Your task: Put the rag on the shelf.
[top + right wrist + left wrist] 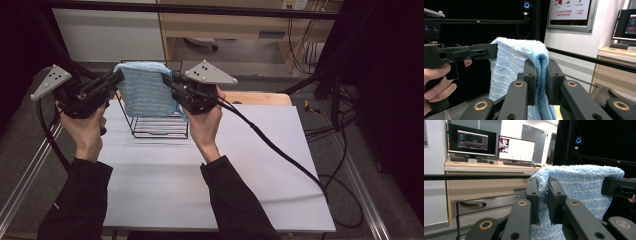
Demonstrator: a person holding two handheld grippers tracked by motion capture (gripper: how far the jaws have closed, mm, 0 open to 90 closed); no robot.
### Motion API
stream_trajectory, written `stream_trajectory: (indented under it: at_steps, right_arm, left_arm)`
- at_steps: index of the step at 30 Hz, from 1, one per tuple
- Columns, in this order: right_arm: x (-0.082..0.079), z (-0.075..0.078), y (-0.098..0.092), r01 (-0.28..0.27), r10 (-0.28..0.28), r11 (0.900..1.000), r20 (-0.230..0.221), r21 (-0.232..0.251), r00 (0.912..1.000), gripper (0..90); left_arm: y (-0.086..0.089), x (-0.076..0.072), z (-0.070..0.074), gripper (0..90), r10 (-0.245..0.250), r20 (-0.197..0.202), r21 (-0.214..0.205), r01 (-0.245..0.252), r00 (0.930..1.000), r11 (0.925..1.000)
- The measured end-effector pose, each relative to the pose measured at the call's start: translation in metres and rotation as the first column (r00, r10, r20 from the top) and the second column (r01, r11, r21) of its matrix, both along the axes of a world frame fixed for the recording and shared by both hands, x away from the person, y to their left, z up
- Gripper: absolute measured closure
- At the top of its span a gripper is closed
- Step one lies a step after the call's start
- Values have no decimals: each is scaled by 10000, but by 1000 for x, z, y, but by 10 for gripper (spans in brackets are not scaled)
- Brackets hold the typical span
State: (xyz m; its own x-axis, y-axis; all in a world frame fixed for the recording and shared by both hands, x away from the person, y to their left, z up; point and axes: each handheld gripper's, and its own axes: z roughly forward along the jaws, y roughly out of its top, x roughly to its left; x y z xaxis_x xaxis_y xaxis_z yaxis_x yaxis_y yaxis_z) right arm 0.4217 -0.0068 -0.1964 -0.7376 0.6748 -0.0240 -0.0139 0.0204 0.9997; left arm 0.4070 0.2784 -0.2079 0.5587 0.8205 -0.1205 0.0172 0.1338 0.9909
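Note:
A light blue towel point(145, 90) hangs folded over the top of a black wire rack point(160, 127) at the far middle of the white table point(200, 170). My left gripper point(118, 76) is shut on the towel's point(579, 187) left top edge, the cloth pinched between its jaws point(543, 200). My right gripper point(167, 79) is shut on the towel's point(514, 65) right top edge, the doubled cloth squeezed between its jaws point(541, 82). Each gripper view shows the other gripper holding the opposite side.
The rack stands near the table's far edge, with a wooden board point(260, 97) behind it. A cable point(280, 150) trails from the right gripper across the table. A desk with monitors point(471, 143) stands beyond the table.

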Motion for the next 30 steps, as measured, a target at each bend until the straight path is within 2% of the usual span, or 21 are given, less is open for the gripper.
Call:
stream_trajectory:
  at_steps: [9, 18, 30]
  right_arm:
    - [10, 15, 7, 71, -74, 9999, 241, 91, 9997, 811]
    - [23, 26, 11, 107, -120, 9989, 284, 449, 9995, 812]
    - [36, 48, 20, 184, -207, 9990, 571, 412, 9982, 812]
  left_arm:
    - [3, 9, 16, 807, 182, 199, -105, -180, 9996, 9998]
    - [5, 18, 30, 807, 313, 379, -217, -305, 9988, 9993]
    - [12, 30, 46, 807, 437, 504, -461, -414, 9978, 9981]
